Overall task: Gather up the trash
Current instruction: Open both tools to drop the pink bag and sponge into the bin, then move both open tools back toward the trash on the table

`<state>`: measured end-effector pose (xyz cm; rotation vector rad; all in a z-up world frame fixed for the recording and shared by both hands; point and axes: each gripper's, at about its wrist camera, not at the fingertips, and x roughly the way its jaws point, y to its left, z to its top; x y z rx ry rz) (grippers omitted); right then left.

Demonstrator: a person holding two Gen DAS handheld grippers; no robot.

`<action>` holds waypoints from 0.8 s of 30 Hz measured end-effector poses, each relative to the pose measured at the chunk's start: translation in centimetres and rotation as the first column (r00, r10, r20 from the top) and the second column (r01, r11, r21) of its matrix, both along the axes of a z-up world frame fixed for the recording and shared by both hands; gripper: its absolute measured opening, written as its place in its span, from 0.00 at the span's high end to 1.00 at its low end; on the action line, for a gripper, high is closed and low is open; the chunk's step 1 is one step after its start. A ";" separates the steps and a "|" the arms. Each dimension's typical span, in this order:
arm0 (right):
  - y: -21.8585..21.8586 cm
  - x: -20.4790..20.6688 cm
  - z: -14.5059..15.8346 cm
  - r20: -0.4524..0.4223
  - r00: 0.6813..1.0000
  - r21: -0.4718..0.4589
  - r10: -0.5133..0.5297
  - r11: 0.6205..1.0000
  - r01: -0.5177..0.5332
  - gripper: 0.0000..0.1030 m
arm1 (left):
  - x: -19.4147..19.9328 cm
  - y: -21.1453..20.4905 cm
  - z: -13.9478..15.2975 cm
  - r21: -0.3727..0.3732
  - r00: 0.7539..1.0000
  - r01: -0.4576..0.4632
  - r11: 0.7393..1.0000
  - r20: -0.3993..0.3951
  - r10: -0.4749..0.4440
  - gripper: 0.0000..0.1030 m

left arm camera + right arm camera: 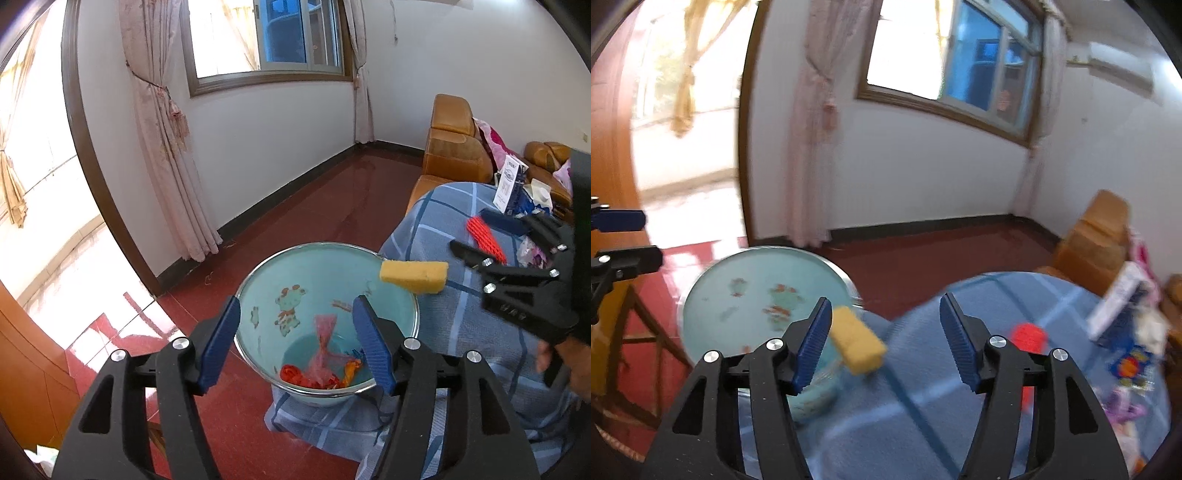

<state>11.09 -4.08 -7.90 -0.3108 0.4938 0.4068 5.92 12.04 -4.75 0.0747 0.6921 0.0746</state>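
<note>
A light-blue bucket (258, 302) with a cartoon print stands on the floor beside the table and holds pink and orange wrappers (325, 362). My left gripper (295, 343) is open and empty above the bucket's mouth. A yellow sponge (413, 277) lies at the table's edge next to the bucket rim; it also shows in the right wrist view (857, 343). My right gripper (884, 339) is open and empty, just above the table near the sponge; it shows in the left wrist view (480, 236). A red netted piece (484, 236) lies on the cloth.
The table wears a blue checked cloth (461, 325). A white and blue carton (511, 184), tissue and colourful wrappers (1130, 365) sit at its far side. An orange-brown sofa (454, 147) stands behind. A wooden chair (635, 332) is left of the bucket.
</note>
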 end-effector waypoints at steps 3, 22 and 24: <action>-2.2 -1.5 1.3 0.006 0.999 -0.013 -0.048 0.999 0.048 0.41 | 0.0 -0.8 -0.3 -0.009 1.000 0.023 1.000 -0.013 -0.023 0.39; -33.5 -13.5 -1.7 -0.086 0.745 0.136 -0.661 0.733 0.666 0.30 | -1.4 -20.8 -3.6 -0.008 0.903 0.419 0.908 -0.101 -0.418 0.38; -34.4 -14.3 -2.4 -0.098 0.730 0.157 -0.677 0.713 0.683 0.30 | -1.8 -22.0 -3.8 -0.013 0.894 0.435 0.900 -0.112 -0.434 0.38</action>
